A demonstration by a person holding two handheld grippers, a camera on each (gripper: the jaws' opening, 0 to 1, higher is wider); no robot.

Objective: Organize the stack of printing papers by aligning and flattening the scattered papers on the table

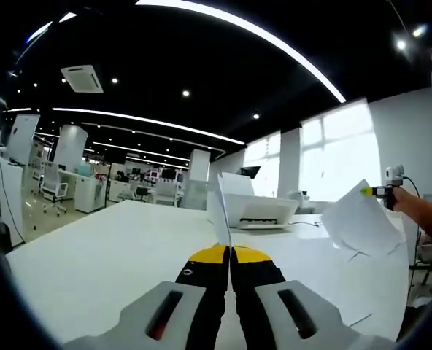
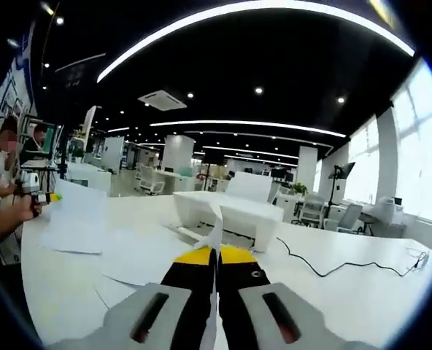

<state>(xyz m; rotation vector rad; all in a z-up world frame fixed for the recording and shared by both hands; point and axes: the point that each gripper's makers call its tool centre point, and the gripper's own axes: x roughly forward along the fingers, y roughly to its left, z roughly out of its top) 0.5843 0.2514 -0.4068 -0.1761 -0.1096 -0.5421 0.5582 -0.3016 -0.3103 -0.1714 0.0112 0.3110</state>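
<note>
In the left gripper view my left gripper (image 1: 229,254) is shut on a white sheet (image 1: 220,213), which I see edge-on as it stands up from the yellow tips. Far right, the right gripper (image 1: 379,192) holds another white sheet (image 1: 362,222) in the air above the table. My right gripper (image 2: 216,255) is shut on a thin sheet (image 2: 216,232) rising between its tips. At the left of that view the left gripper (image 2: 45,197) holds a lifted sheet (image 2: 77,205). Loose papers (image 2: 132,257) lie overlapping on the white table (image 2: 362,299).
A white printer (image 1: 258,209) (image 2: 227,215) stands at the table's far side. A black cable (image 2: 325,268) snakes across the right of the table. A person's forearm (image 1: 426,213) shows behind the right gripper. Desks and chairs stand across the office beyond.
</note>
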